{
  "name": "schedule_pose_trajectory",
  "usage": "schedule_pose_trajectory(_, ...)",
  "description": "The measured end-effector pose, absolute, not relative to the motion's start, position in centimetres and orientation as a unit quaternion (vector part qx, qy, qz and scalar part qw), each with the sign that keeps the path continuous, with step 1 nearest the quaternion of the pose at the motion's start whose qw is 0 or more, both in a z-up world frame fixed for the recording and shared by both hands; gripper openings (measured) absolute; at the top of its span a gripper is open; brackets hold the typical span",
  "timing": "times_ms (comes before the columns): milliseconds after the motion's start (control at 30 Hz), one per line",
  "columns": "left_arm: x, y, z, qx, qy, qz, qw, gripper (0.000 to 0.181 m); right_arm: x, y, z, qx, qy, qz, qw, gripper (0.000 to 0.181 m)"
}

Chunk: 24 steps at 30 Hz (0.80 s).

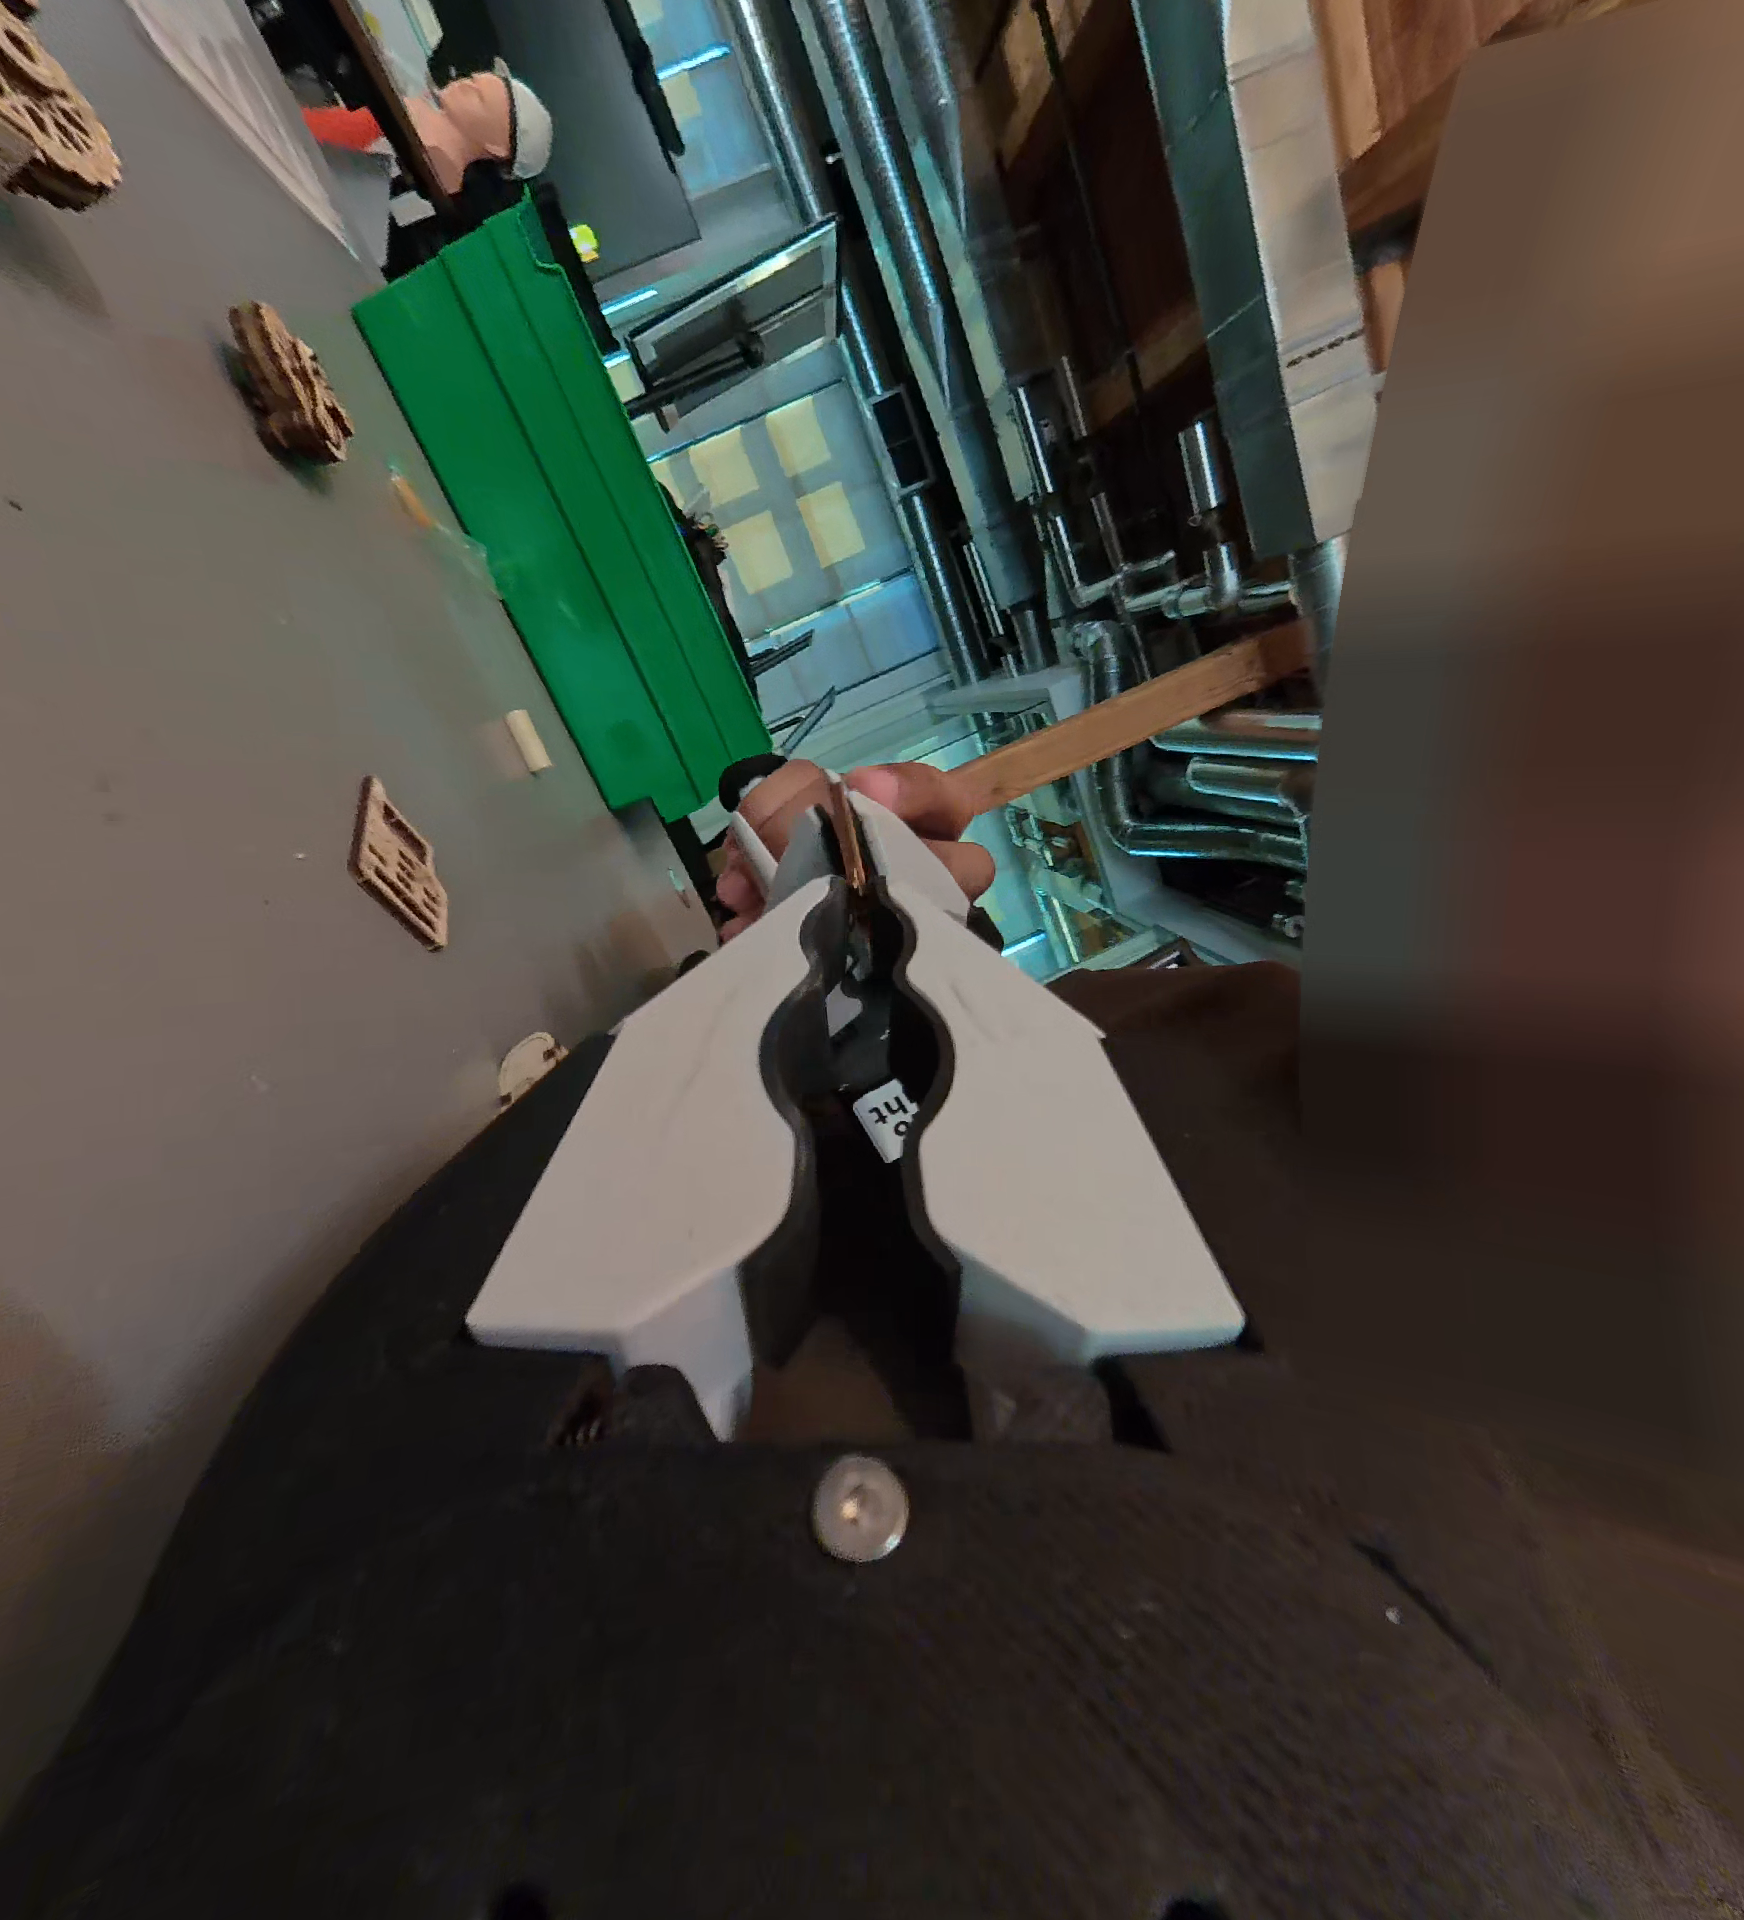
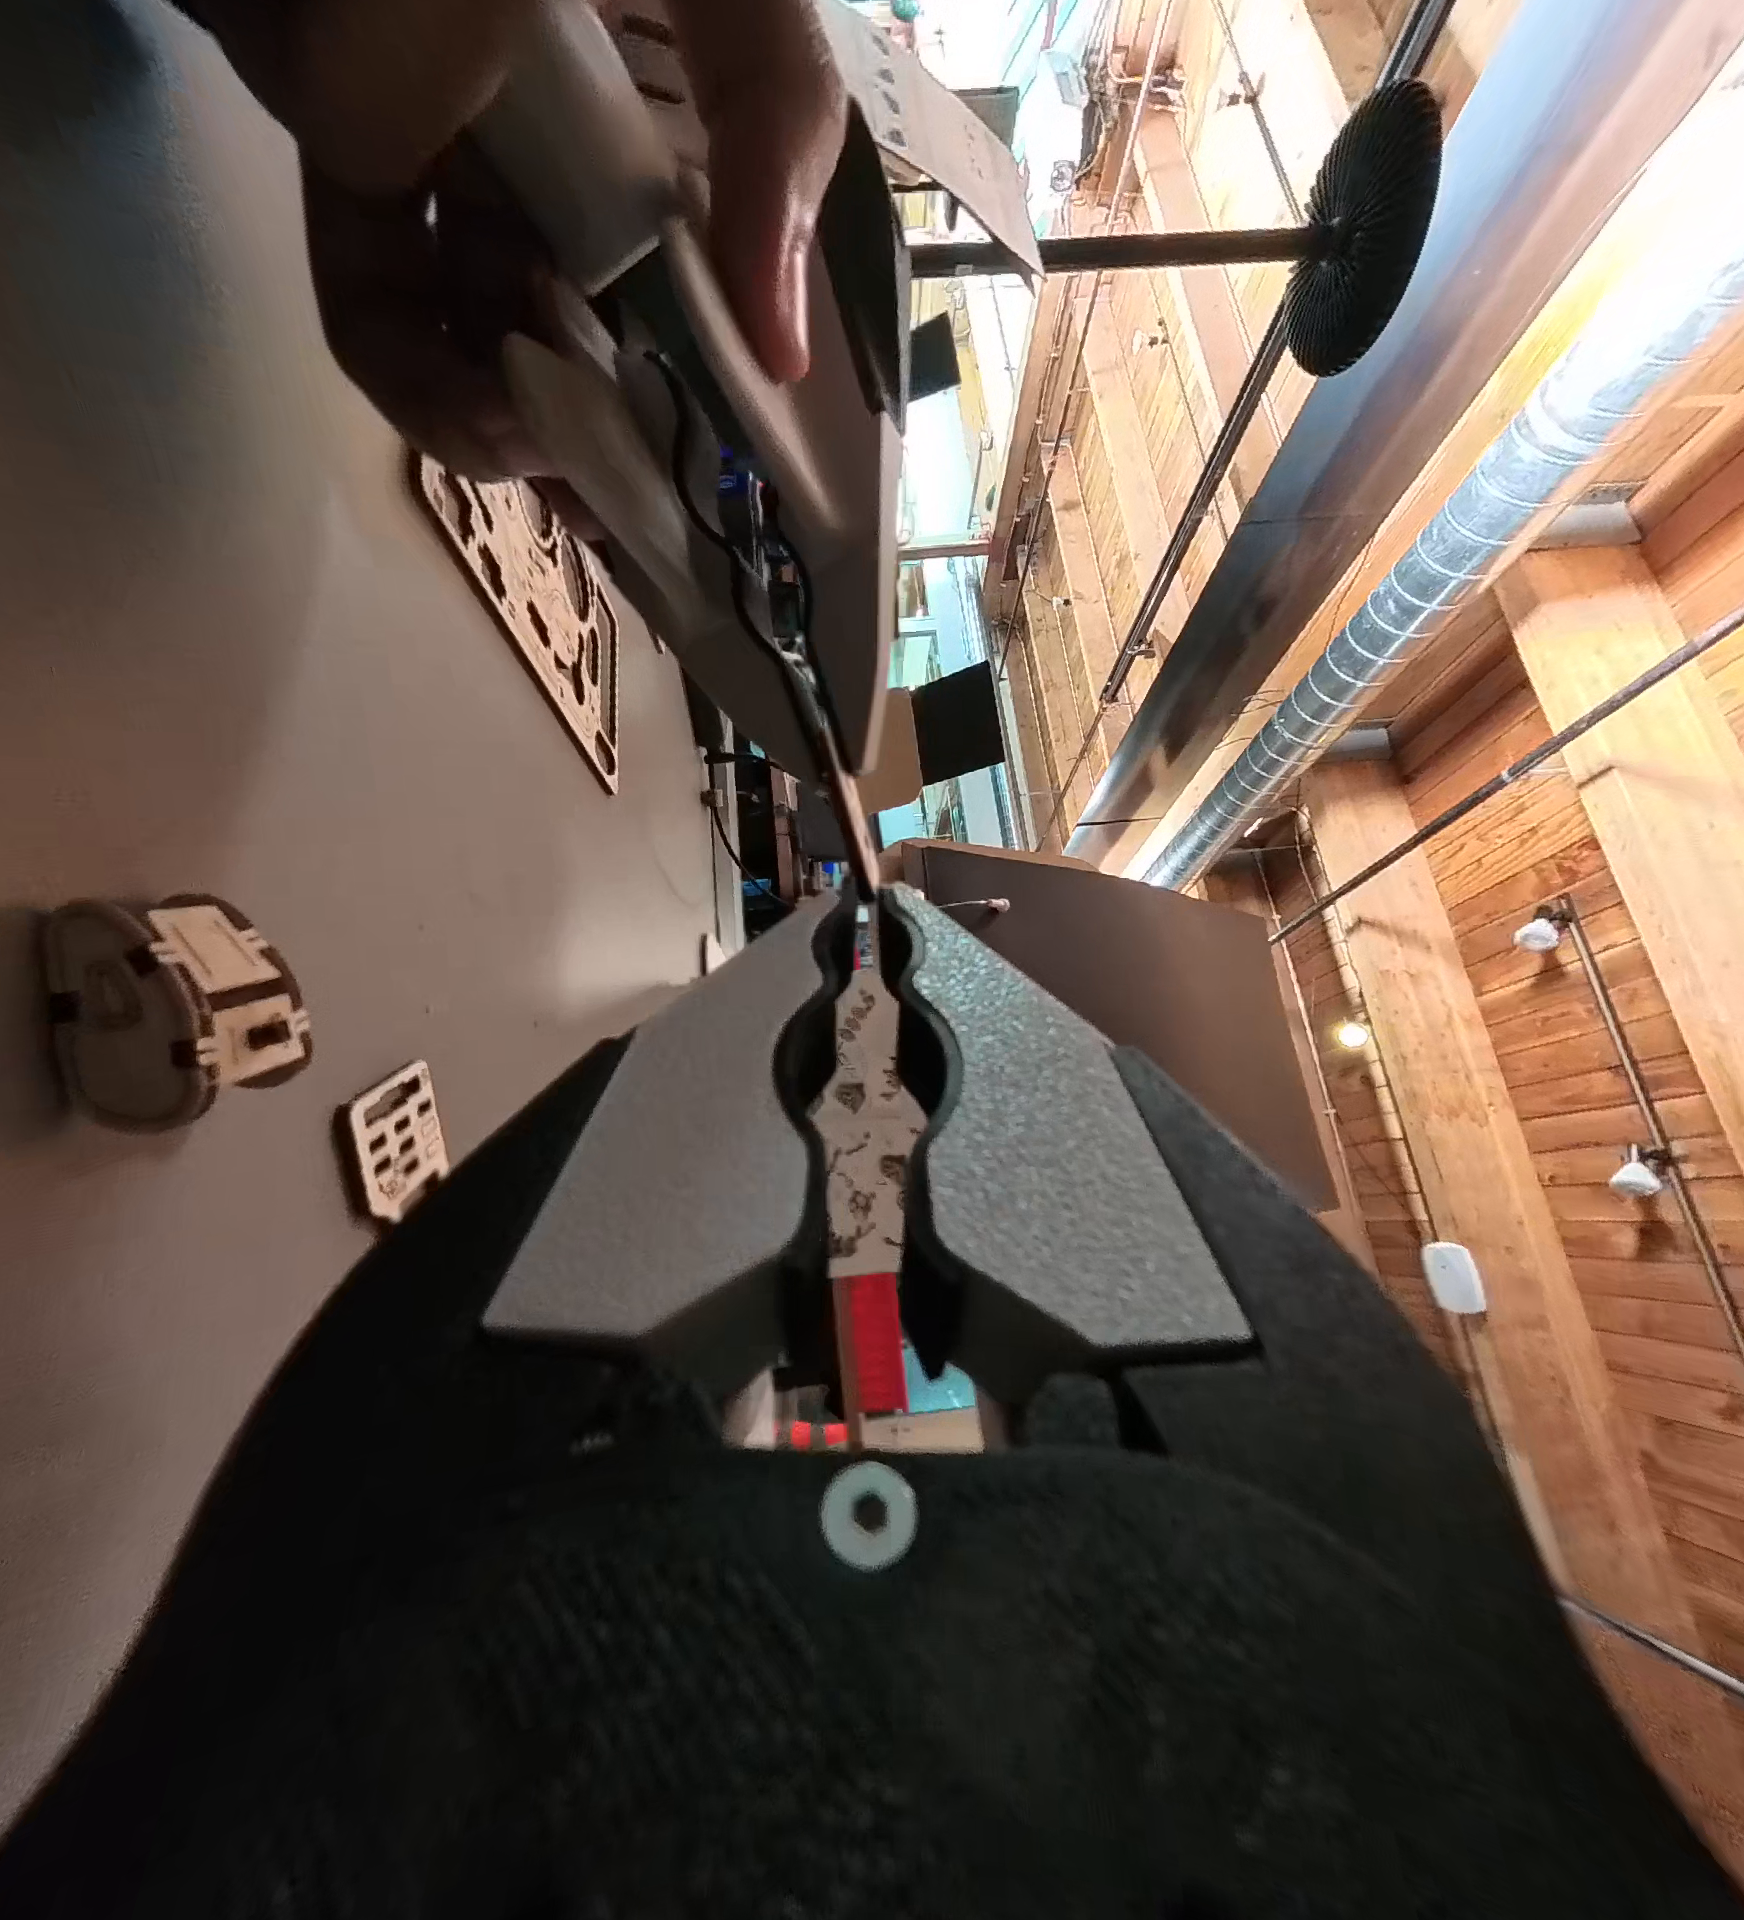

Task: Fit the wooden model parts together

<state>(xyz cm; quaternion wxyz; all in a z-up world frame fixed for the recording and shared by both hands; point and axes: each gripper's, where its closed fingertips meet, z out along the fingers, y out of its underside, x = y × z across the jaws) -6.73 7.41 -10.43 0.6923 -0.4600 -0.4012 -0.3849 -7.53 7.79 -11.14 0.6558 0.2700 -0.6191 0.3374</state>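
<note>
In the right wrist view my right gripper is shut on a flat engraved wooden strip that runs along the gap between its grey fingers. From its tip a thin dark wooden part, seen edge-on, runs up into the left gripper, which a hand holds above the grey table. In the left wrist view my left gripper is shut on that thin wooden part. The right gripper's white fingers and a hand face it tip to tip. The joint between the two parts is hidden.
Loose wooden parts lie on the grey table: a cut-out sheet, a round sub-assembly, a small grid panel, and other pieces. A green bin stands at the table's far edge.
</note>
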Motion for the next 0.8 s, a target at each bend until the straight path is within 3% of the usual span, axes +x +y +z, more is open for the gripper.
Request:
schedule_pose_trajectory(33,-6.8,7.4,-10.5,-0.466,-0.404,-0.375,0.692,0.001,-7.7,7.8,-11.2,0.261,-0.624,0.344,0.652,0.002)
schedule_pose_trajectory(200,-8.2,5.8,-10.7,-0.473,-0.422,-0.313,0.707,0.001,-9.3,8.8,-11.7,0.179,-0.679,0.395,0.593,0.001)
schedule_pose_trajectory(367,-8.6,5.4,-11.4,-0.506,-0.427,-0.272,0.698,0.0,-12.0,10.1,-13.8,-0.033,-0.777,0.487,0.397,0.014)
schedule_pose_trajectory(533,-8.1,6.3,-12.3,-0.561,-0.416,-0.237,0.675,0.001,-12.6,10.6,-12.5,-0.216,-0.745,0.607,0.174,0.025)
schedule_pose_trajectory(633,-8.0,6.6,-12.8,-0.59,-0.408,-0.213,0.663,0.001,-12.0,10.1,-12.3,-0.257,-0.724,0.637,0.06,0.035)
schedule_pose_trajectory(800,-7.6,7.0,-12.9,-0.608,-0.394,-0.205,0.658,0.001,-10.6,9.4,-12.7,-0.275,-0.72,0.635,-0.044,0.04)
